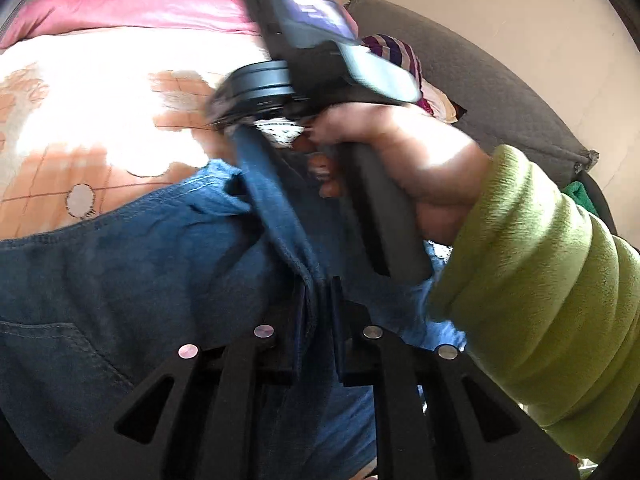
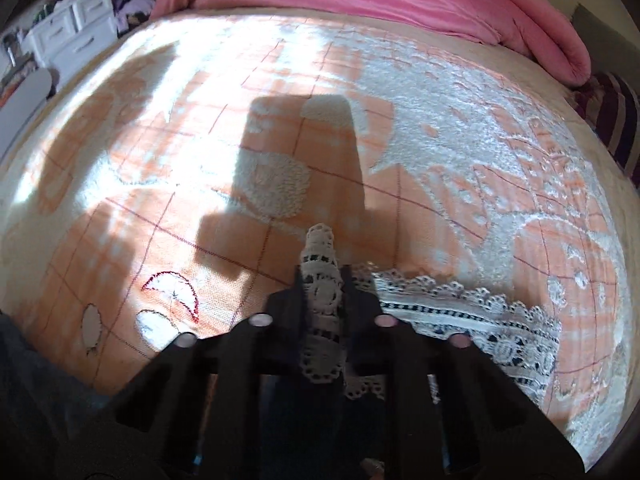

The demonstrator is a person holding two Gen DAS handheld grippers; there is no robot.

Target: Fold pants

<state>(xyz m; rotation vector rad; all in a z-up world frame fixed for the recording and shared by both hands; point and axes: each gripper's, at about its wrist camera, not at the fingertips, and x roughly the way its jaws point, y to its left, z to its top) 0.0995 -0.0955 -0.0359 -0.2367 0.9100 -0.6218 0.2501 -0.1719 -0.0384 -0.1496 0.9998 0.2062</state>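
From the left wrist, our left gripper [image 1: 316,300] is clamped on a denim fold of the pants [image 1: 120,280], which spread to its left over the bed [image 1: 80,100]. Just ahead, our right hand [image 1: 400,160] holds the right gripper, its tip hidden. We should lift both ends together and keep the edge taut.

From the right wrist, our right gripper [image 2: 322,280] is pinched shut on the lace hem [image 2: 320,300]; more lace runs off to its right. That grip looks thin to us, so we should pull gently.
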